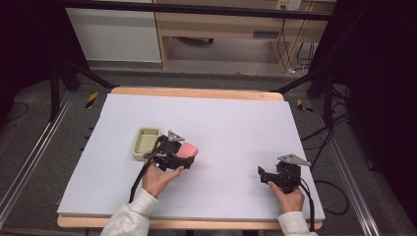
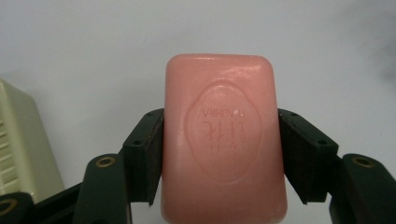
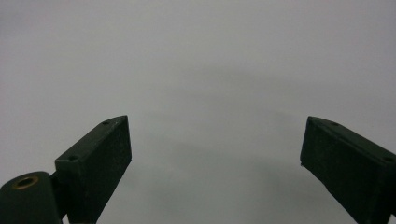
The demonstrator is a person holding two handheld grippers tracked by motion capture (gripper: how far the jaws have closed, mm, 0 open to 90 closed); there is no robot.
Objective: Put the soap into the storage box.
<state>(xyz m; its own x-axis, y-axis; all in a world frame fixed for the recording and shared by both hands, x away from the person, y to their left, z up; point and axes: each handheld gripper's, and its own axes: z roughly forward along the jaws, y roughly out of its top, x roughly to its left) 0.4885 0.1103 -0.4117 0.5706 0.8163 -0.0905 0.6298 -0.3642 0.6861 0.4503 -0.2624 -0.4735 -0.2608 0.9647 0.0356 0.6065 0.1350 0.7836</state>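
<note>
A pink bar of soap [image 2: 223,140] with an embossed oval stamp sits between the jaws of my left gripper [image 2: 219,158], which is shut on its two long sides. From above, the left gripper [image 1: 183,156] holds the soap [image 1: 187,150] just right of a pale green slotted soap dish [image 1: 146,143]. A corner of that dish [image 2: 18,149] shows at the left edge of the left gripper view. My right gripper [image 1: 263,175] rests near the table's front right, jaws wide apart over bare white surface [image 3: 215,154], with nothing between them.
A white sheet [image 1: 236,123] covers the wooden table, with open room across the middle and back. Black frame legs and cables stand on the floor to both sides, and a wooden cabinet stands behind the table.
</note>
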